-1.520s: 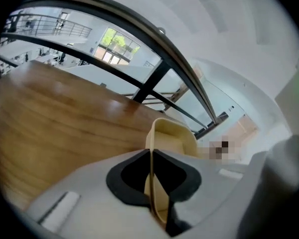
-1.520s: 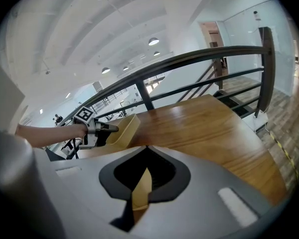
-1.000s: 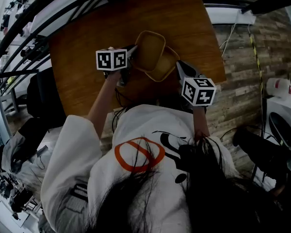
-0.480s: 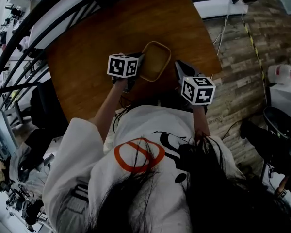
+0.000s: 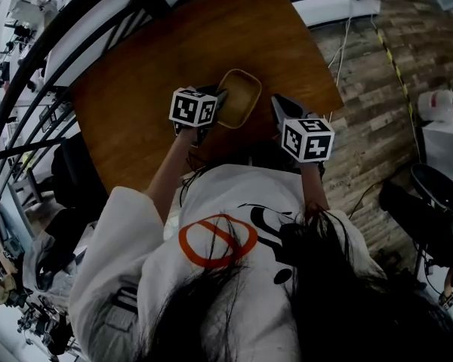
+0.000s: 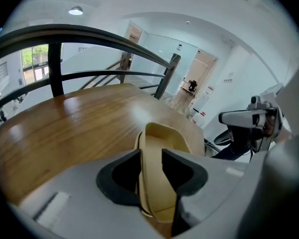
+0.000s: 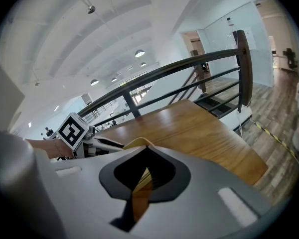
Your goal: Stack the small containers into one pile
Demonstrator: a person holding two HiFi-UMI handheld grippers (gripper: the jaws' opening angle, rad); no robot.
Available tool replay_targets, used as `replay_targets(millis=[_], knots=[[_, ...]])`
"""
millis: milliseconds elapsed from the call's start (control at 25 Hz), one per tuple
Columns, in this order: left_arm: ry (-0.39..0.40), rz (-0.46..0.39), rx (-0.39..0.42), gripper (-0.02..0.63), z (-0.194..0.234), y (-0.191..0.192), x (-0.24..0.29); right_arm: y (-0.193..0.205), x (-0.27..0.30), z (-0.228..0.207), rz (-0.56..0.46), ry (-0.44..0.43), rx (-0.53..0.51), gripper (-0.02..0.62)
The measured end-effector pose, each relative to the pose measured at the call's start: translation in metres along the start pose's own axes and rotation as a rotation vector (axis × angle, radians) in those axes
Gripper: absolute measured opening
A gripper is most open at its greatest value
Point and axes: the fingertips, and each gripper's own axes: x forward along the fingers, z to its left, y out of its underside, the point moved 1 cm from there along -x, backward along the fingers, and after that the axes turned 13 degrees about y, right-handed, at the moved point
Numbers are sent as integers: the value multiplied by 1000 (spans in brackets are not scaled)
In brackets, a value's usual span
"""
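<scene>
Two shallow tan containers (image 5: pixel 238 98), oblong with rounded corners, nested one inside the other as a single pile, open side up. Placed at the near middle of the wooden table (image 5: pixel 136 89), close to its near edge. Seen from the left, two thin rims, one just inside the other and not quite flush. Pinched by the left wall between the jaws of the left gripper (image 5: pixel 217 99), and by the right wall in the narrow gap of the right gripper (image 5: pixel 276 105). Unclear whether resting on the wood or lifted off it.
</scene>
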Motion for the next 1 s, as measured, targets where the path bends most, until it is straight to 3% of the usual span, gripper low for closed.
replay_targets(millis=[160,440,720,1000], knots=[[9,20,30,189,-6,-1,3,-1,2,0,2,-5,0,21],[-16,-30,95,192,-13,-7,-16,-4,5,7,1,-21,-20,21],[-24,-147,125,190,-27,-10,-47,-4,6,22,-2,-38,-49,21],[-12,-183,199,190,-45,5,-79,-3,0,48,-16,-51,-64,21]])
